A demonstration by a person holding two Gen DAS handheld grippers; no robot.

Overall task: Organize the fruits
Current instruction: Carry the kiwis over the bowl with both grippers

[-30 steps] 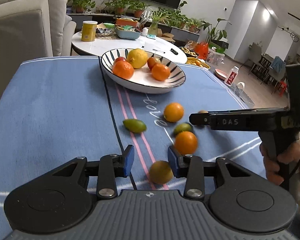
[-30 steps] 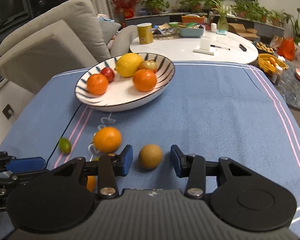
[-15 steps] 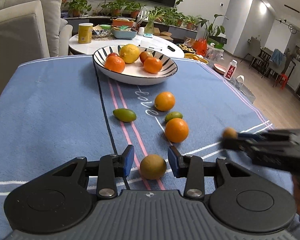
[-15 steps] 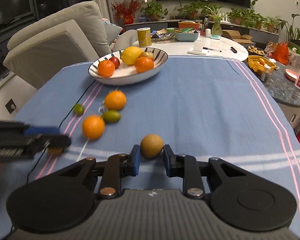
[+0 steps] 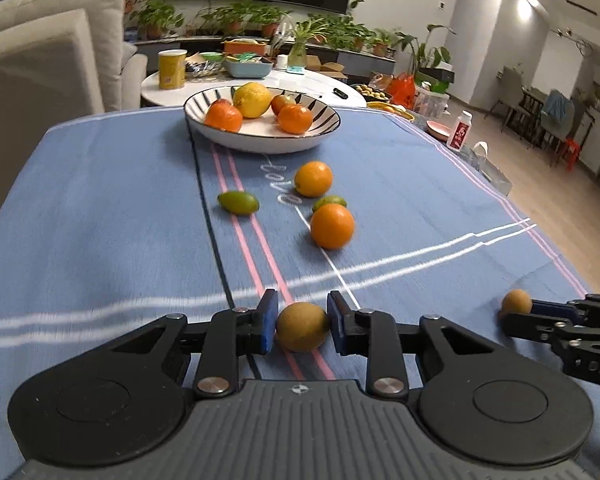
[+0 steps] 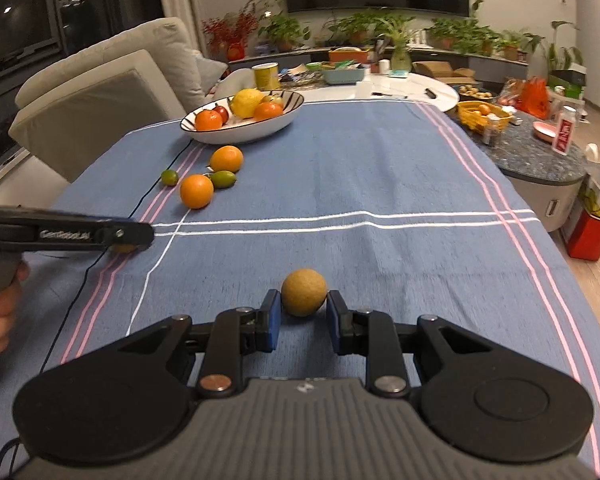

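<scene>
My left gripper (image 5: pixel 302 326) is shut on a brown round fruit (image 5: pixel 301 327) low over the blue tablecloth. My right gripper (image 6: pixel 303 322) is open; a second brown round fruit (image 6: pixel 304 291) lies on the cloth just past its fingertips. That fruit also shows at the right of the left wrist view (image 5: pixel 516 302). Two oranges (image 5: pixel 332 225) (image 5: pixel 313 179) and two small green fruits (image 5: pixel 238 202) (image 5: pixel 329 201) lie loose mid-table. A striped bowl (image 5: pixel 260 142) at the far end holds oranges, a lemon and red fruits.
A white round table (image 6: pixel 404 90) with a yellow can and trays stands beyond the bowl. A grey sofa (image 6: pixel 100 96) is to the left. A stone side table (image 6: pixel 540 156) with a basket and bottle is to the right. A thin black cable (image 5: pixel 208 216) runs along the cloth.
Both grippers pulled back toward the near edge. My left gripper closed on its brown fruit. My right gripper gripped the other brown fruit, carried it back, then opened and left it on the cloth.
</scene>
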